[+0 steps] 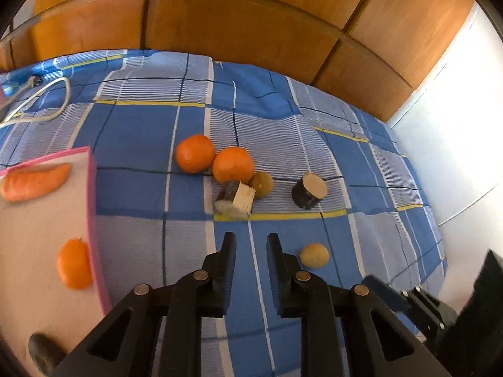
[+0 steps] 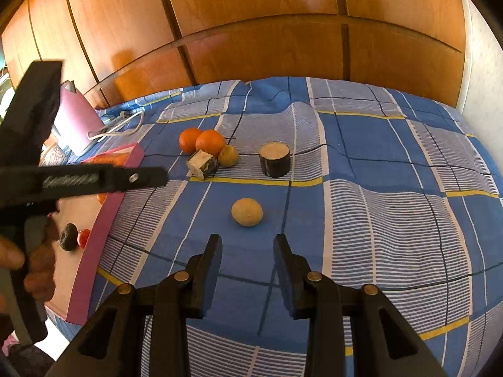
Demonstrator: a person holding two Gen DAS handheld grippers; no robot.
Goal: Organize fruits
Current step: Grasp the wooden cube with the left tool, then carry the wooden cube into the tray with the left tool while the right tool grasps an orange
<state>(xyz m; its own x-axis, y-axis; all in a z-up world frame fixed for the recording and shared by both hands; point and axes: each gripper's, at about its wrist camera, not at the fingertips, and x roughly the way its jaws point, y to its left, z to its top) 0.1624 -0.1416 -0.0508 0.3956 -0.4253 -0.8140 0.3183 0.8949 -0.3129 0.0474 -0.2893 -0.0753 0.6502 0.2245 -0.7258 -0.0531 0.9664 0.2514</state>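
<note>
Pink-rimmed and shallow, the white tray (image 1: 47, 220) sits at the left of the left wrist view and already holds some fruit: a long orange carrot-shaped piece (image 1: 34, 182) at its far end, a round orange fruit (image 1: 74, 264) against its right rim, and a dark blurred item (image 1: 42, 345) at the near corner. The left gripper (image 1: 251, 245) hangs over the blue checked bedsheet (image 1: 141, 132) just right of the tray, fingers parted and holding nothing. On the sheet lie the pieces not yet sorted: two round orange fruits (image 1: 195, 153) touching each other, a dark-skinned cut wedge with pale flesh (image 1: 235, 200) just in front of them, a small brownish-yellow round fruit (image 1: 262, 183) touching the wedge, a dark-skinned cylinder slice with a pale top (image 1: 309, 190) a little to the right, and a pale yellow round fruit (image 1: 314, 255) nearest, right of the fingers.

From the right wrist view, the right gripper (image 2: 246, 251) is also released and empty, aimed at the pale yellow round fruit (image 2: 247, 211) just beyond its tips. The tray (image 2: 94, 251) lies at the left, with a dark wrinkled fruit (image 2: 68, 236) and a small red one (image 2: 84, 238) inside. The cluster stays far on the sheet.

Judging by this, the job is roughly halfway: several pieces are in the tray, six remain outside, and the yellow fruit looks the likely next pick.
</note>
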